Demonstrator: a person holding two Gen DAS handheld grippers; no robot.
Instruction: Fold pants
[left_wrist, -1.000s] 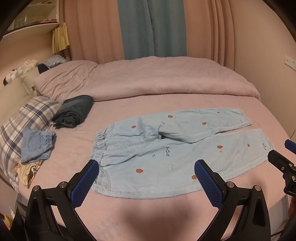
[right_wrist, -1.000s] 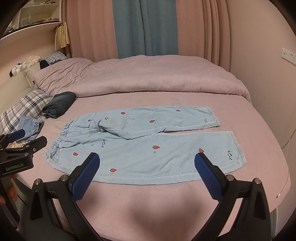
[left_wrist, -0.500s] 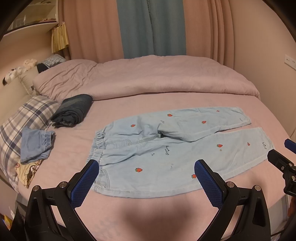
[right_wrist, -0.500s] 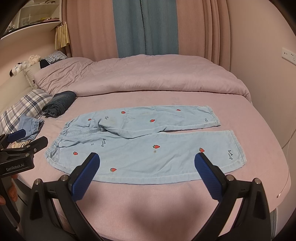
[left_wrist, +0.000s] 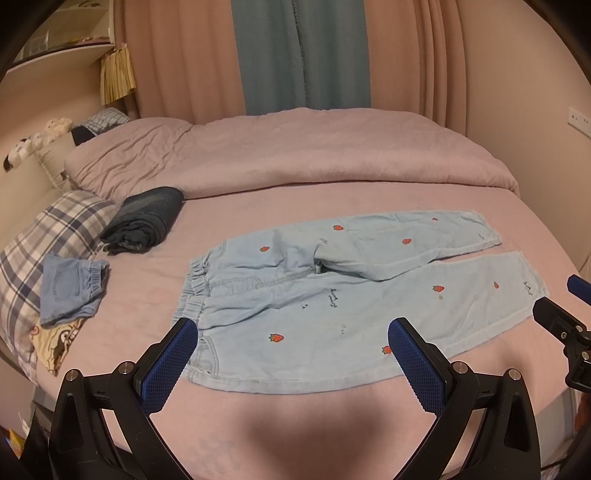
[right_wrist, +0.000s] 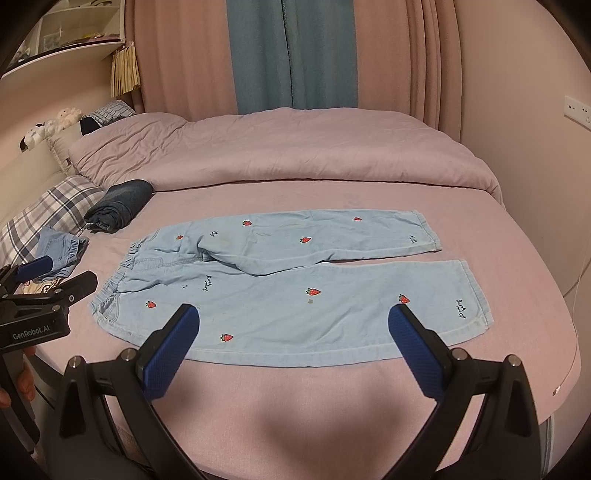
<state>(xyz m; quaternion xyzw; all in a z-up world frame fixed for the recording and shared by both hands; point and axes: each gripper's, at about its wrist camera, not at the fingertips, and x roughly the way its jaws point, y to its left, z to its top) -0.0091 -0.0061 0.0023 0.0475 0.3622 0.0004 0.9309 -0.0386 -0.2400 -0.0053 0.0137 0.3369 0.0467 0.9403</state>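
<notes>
Light blue pants (left_wrist: 332, 295) with red strawberry prints lie flat on the pink bed, waistband at the left, both legs stretched to the right; they also show in the right wrist view (right_wrist: 295, 288). My left gripper (left_wrist: 291, 328) is open and empty, held above the near edge by the waist. My right gripper (right_wrist: 293, 314) is open and empty, held above the near leg. Each gripper shows at the edge of the other's view.
A folded dark denim garment (left_wrist: 146, 221) and small blue shorts (left_wrist: 70, 288) lie at the left near a plaid pillow (left_wrist: 44, 240). A pink duvet (left_wrist: 288, 155) covers the far half of the bed. Curtains hang behind.
Almost nothing has changed. The pants lie as before and both grippers stay open, with only a slight drift of the left view.
</notes>
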